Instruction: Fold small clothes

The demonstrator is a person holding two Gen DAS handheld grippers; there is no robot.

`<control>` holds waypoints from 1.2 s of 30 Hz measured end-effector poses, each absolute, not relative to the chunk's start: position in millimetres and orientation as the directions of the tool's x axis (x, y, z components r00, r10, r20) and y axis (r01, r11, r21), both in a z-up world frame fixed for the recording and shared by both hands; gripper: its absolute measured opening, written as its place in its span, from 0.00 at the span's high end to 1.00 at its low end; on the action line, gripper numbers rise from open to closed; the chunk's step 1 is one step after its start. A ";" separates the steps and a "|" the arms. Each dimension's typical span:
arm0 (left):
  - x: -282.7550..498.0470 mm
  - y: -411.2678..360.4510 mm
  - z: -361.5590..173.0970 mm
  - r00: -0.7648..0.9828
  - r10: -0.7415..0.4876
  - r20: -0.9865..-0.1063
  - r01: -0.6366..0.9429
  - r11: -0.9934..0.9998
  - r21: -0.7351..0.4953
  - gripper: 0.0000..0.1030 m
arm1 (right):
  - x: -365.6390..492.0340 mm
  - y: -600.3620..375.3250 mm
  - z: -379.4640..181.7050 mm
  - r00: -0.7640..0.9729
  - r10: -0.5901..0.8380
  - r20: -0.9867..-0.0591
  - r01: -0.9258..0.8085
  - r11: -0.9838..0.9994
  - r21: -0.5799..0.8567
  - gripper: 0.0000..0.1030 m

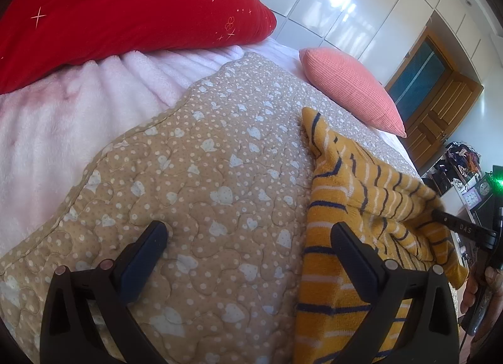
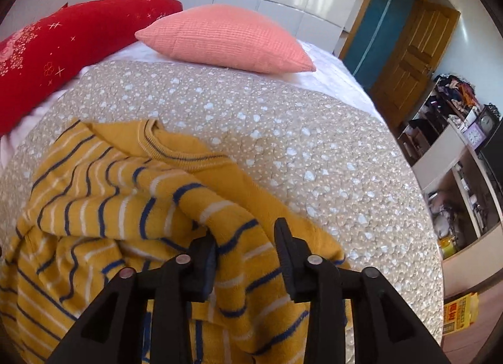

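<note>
A small yellow sweater [image 2: 132,194] with navy and white stripes lies crumpled on the beige quilt [image 2: 283,131]. My right gripper [image 2: 246,241] is closed on a raised fold of the sweater, with cloth bunched between its fingers. In the left wrist view the sweater [image 1: 371,194] lies at the right. My left gripper [image 1: 251,238] is open and empty above the quilt [image 1: 188,160], its right finger [image 1: 355,254] over the sweater's left edge. The right gripper's finger [image 1: 462,227] shows in the left wrist view at the sweater's far right.
A red pillow [image 1: 125,9] and a salmon pillow [image 2: 229,37] lie at the bed's head. A pink fleece blanket [image 1: 63,119] lies left of the quilt. Right of the bed stand a wooden door [image 2: 405,56] and cluttered shelves [image 2: 456,144] with clocks.
</note>
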State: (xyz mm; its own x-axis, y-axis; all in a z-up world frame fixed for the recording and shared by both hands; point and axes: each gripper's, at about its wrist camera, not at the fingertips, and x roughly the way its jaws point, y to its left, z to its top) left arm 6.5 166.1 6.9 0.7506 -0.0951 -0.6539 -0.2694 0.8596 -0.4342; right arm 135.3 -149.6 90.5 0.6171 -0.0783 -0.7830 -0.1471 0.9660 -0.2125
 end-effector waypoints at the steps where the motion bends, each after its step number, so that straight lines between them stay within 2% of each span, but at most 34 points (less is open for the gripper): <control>1: 6.5 166.1 6.9 0.751 -0.096 -0.653 -0.269 0.859 -0.436 0.00 | 134.7 -152.1 90.7 0.611 -0.064 -0.789 -0.149 0.970 -0.194 0.62; 3: 5.9 165.7 6.5 0.752 -0.097 -0.652 -0.268 0.858 -0.437 0.00 | 131.3 -158.9 94.8 0.614 -0.056 -0.787 -0.138 0.974 -0.177 0.57; 4: 5.6 165.4 6.4 0.751 -0.096 -0.653 -0.269 0.859 -0.436 0.00 | 129.2 -162.4 96.1 0.619 -0.055 -0.783 -0.136 0.975 -0.176 0.49; 7: 5.0 165.9 6.1 0.751 -0.096 -0.654 -0.269 0.859 -0.435 0.00 | 121.4 -166.1 96.3 0.620 -0.039 -0.784 -0.172 0.968 -0.184 0.35; 9: 5.3 165.8 6.1 0.751 -0.097 -0.653 -0.268 0.859 -0.436 0.00 | 116.9 -163.9 90.2 0.610 -0.048 -0.791 -0.210 0.953 -0.220 0.32; 11: 5.4 165.9 6.1 0.751 -0.097 -0.653 -0.268 0.859 -0.436 0.00 | 114.7 -159.8 75.2 0.599 -0.114 -0.792 -0.241 0.918 -0.315 0.29; 14: 4.9 165.9 6.0 0.754 -0.100 -0.649 -0.266 0.857 -0.441 0.00 | 110.9 -159.7 50.2 0.588 -0.225 -0.777 -0.274 0.848 -0.453 0.30; 15: 4.4 166.1 5.9 0.755 -0.101 -0.648 -0.266 0.856 -0.443 0.00 | 108.3 -161.1 47.6 0.579 -0.222 -0.785 -0.292 0.842 -0.453 0.40; 16: 4.0 166.3 5.9 0.756 -0.102 -0.646 -0.265 0.855 -0.445 0.00 | 104.6 -162.4 48.6 0.558 -0.194 -0.807 -0.318 0.848 -0.424 0.65; 18: 4.2 166.3 5.4 0.755 -0.102 -0.648 -0.265 0.856 -0.444 0.00 | 101.8 -163.5 58.8 0.507 -0.150 -0.849 -0.341 0.870 -0.357 0.82; 20: 4.0 165.9 5.5 0.754 -0.101 -0.649 -0.266 0.857 -0.442 0.00 | 97.8 -165.1 85.0 0.469 -0.031 -0.883 -0.376 0.897 -0.232 0.84; 21: 4.0 166.3 5.4 0.754 -0.101 -0.649 -0.266 0.856 -0.443 0.00 | 94.6 -167.8 109.7 0.471 0.060 -0.880 -0.402 0.903 -0.154 0.84; 23: 4.2 166.0 5.5 0.755 -0.102 -0.648 -0.265 0.856 -0.444 0.00 | 92.7 -174.6 137.6 0.484 0.147 -0.863 -0.426 0.901 -0.085 0.84; 25: 4.1 166.2 5.6 0.755 -0.102 -0.648 -0.265 0.856 -0.444 0.00 | 101.0 -189.3 155.4 0.480 0.193 -0.856 -0.429 0.903 -0.037 0.78; 26: 4.0 165.9 5.6 0.756 -0.103 -0.647 -0.264 0.855 -0.446 0.00 | 107.1 -193.7 154.4 0.504 0.129 -0.854 -0.395 0.914 -0.095 0.59; 27: 4.1 165.8 5.6 0.757 -0.104 -0.646 -0.264 0.854 -0.447 0.00 | 116.9 -200.3 145.5 0.563 -0.078 -0.823 -0.288 0.914 -0.284 0.42; 28: 3.7 166.0 5.8 0.757 -0.105 -0.645 -0.263 0.854 -0.449 0.00 | 124.3 -205.8 132.7 0.593 -0.287 -0.752 -0.179 0.864 -0.471 0.17; 29: 3.4 166.5 5.8 0.758 -0.106 -0.644 -0.263 0.853 -0.450 0.00 | 127.5 -208.6 120.7 0.600 -0.424 -0.679 -0.107 0.798 -0.593 0.16; 30: 3.2 166.2 5.8 0.759 -0.107 -0.642 -0.262 0.852 -0.452 0.00 | 126.7 -207.9 114.7 0.599 -0.462 -0.654 -0.091 0.772 -0.629 0.23; 31: 2.9 166.7 5.9 0.760 -0.108 -0.641 -0.262 0.852 -0.454 0.00 | 120.9 -204.3 109.4 0.599 -0.441 -0.668 -0.108 0.782 -0.614 0.31; 33: 3.3 166.1 6.0 0.758 -0.107 -0.643 -0.263 0.852 -0.452 0.00 | 105.4 -192.7 110.8 0.598 -0.269 -0.755 -0.188 0.868 -0.459 0.32; 34: 3.2 166.1 6.2 0.757 -0.106 -0.645 -0.264 0.853 -0.450 0.00 | 96.0 -183.5 112.1 0.576 -0.131 -0.807 -0.241 0.916 -0.321 0.31; 36: 3.7 165.7 6.3 0.755 -0.104 -0.647 -0.265 0.855 -0.447 0.00 | 86.6 -168.7 108.3 0.514 0.057 -0.856 -0.295 0.949 -0.114 0.31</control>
State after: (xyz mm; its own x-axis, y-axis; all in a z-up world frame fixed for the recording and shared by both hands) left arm 3.7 165.7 6.3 0.7551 -0.1042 -0.6473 -0.2650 0.8545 -0.4467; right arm 86.6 -168.7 108.3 0.5142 0.0570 -0.8558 -0.2954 0.9485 -0.1143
